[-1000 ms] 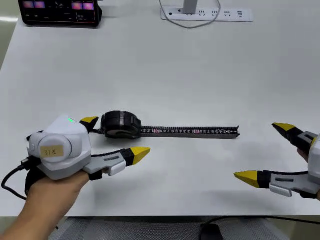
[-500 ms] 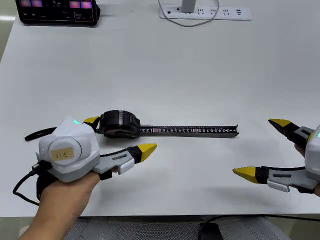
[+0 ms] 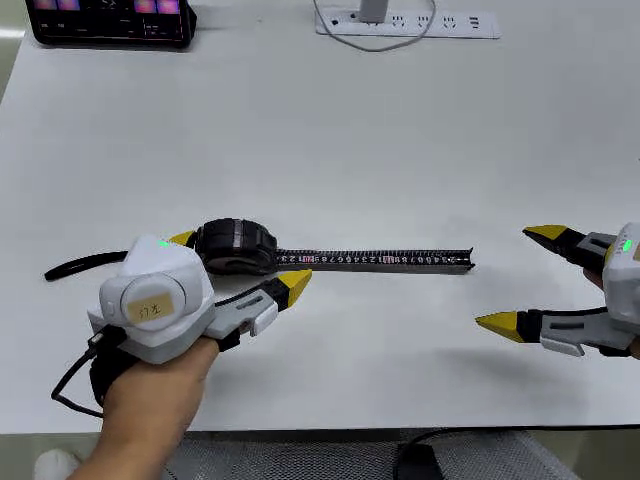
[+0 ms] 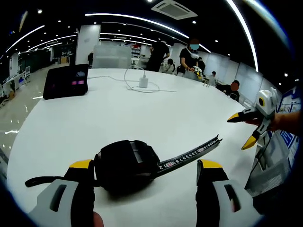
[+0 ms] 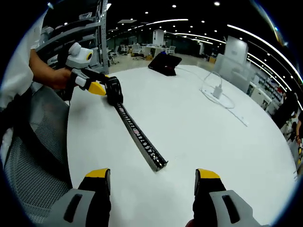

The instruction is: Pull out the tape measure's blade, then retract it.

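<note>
A black tape measure case [image 3: 236, 247] [image 4: 125, 163] [image 5: 114, 90] lies on the white table [image 3: 330, 140]. Its blade [image 3: 375, 260] [image 4: 189, 152] [image 5: 139, 137] is pulled out flat to the right, ending in a hook [image 3: 469, 263] [image 5: 162, 165]. My left gripper [image 3: 238, 262] [image 4: 143, 168] stands open with its yellow fingertips on either side of the case, not touching it. My right gripper [image 3: 520, 278] [image 5: 154, 174] is open too, a short way to the right of the blade's hook, with nothing between its fingers.
A black wrist strap [image 3: 80, 265] [image 4: 45, 180] trails left from the case. At the table's far edge stand a dark tablet [image 3: 110, 20] and a white power strip [image 3: 410, 22] with a cable. Several people sit in the background of the left gripper view.
My left gripper has moved forward and right, so its fingertips now flank the case. My right gripper has risen slightly toward the blade's end. The tape measure has not moved.
</note>
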`<state>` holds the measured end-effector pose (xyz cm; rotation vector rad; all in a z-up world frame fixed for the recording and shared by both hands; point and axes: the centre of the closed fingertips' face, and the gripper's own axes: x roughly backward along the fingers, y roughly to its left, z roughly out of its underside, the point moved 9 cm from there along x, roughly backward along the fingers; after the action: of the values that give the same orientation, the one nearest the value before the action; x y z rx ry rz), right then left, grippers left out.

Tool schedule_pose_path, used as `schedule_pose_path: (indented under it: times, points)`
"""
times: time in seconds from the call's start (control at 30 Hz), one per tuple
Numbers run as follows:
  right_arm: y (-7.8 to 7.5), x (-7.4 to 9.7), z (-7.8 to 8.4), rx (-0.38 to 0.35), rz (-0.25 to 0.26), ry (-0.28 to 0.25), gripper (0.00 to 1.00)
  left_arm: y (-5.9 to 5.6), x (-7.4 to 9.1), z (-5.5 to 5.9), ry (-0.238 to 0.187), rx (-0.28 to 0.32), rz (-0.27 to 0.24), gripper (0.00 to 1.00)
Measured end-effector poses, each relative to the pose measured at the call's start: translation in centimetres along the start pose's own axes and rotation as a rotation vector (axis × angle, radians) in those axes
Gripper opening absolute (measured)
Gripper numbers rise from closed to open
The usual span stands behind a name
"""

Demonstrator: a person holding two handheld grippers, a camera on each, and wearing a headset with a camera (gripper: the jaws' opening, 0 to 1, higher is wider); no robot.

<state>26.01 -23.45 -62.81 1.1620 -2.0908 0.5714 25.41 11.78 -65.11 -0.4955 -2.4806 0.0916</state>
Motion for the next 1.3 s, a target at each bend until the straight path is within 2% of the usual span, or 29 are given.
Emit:
schedule_pose_path:
  times: [0.27, 0.43, 0.6, 0.83, 0.97, 1.07, 1.3]
  points:
    - [-0.9, -0.7, -0.4, 0.059, -0.033, 0.032, 0.62, 0.1, -0.7, 0.1, 0.004, 0.034, -0.048, 0.81]
    - [-1.4, -1.1, -0.6, 0.088, -0.053, 0.052, 0.60, 0.2, -0.8, 0.2, 0.002, 0.059, -0.064, 0.79]
    - [-2.0, -1.4, -0.8, 0.113, -0.069, 0.070, 0.58, 0.4, -1.2, 0.3, 0.022, 0.088, -0.083, 0.77]
    - [-2.7, -1.8, -1.0, 0.130, -0.083, 0.091, 0.54, 0.8, -1.4, 0.4, 0.027, 0.121, -0.097, 0.72]
    - [-2.7, -2.3, -1.0, 0.158, -0.096, 0.112, 0.53, 0.8, -1.4, 0.5, 0.036, 0.115, -0.110, 0.70]
    - [-2.7, -2.5, -1.0, 0.172, -0.110, 0.124, 0.52, 1.2, -1.5, 0.5, 0.032, 0.148, -0.120, 0.66]
    - [-2.9, -2.7, -0.9, 0.168, -0.123, 0.132, 0.51, 1.3, -1.6, 0.5, 0.029, 0.181, -0.129, 0.63]
